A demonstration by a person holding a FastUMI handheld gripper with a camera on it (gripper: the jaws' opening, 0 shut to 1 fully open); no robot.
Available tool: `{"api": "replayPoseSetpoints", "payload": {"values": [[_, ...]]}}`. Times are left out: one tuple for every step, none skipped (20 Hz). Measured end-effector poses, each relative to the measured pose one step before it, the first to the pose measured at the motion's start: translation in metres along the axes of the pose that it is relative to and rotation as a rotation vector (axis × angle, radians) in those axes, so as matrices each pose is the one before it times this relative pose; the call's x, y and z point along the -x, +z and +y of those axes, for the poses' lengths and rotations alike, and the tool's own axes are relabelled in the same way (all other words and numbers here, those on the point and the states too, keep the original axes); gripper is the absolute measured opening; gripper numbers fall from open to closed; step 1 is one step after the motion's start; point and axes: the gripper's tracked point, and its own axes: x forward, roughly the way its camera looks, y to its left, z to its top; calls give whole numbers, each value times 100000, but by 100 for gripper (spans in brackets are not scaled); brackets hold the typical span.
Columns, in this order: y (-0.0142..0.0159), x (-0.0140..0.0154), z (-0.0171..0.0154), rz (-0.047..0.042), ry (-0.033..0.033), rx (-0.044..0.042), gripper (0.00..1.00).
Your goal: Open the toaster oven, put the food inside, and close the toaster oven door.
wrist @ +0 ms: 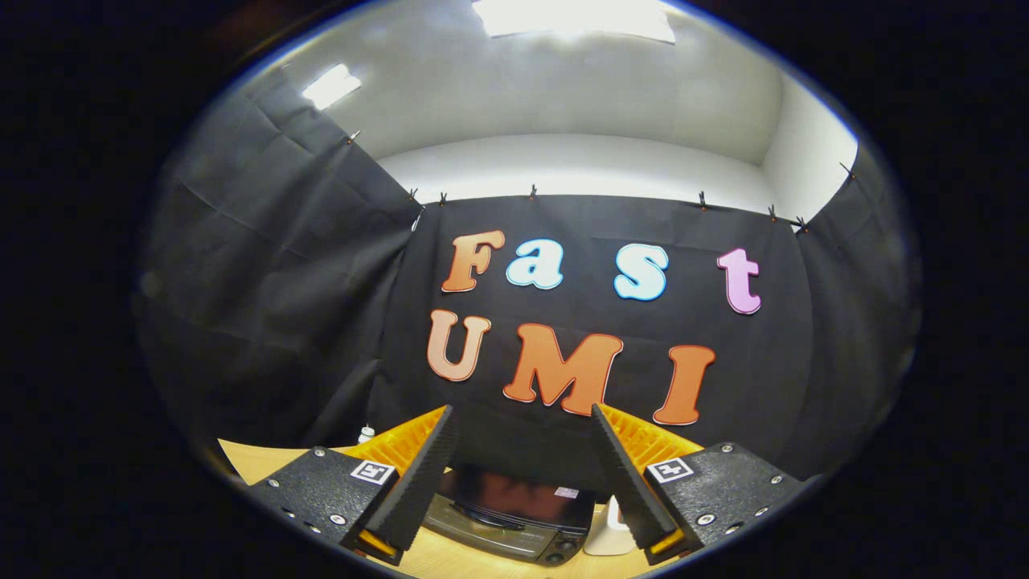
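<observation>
Gripper (522, 418) held high and released, fingers (418, 474) spread wide with nothing between them, tips raised against the black cloth wall (273, 281). Toaster oven (510, 519) low in the gap between the fingers, below and beyond them on the wooden table (257, 460), long axis running across the fingers, dark top uppermost, front panel with knobs toward the gripper. White object (608, 532) just beside its right end, too cut off to identify.
</observation>
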Motion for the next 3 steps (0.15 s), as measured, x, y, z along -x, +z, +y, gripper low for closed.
{"api": "replayPoseSetpoints", "payload": {"values": [[722,250,-327,-1664,-958,799,98],[510,-61,-21,-1565,-440,671,98],[577,149,-55,-1182,-443,328,98]]}}
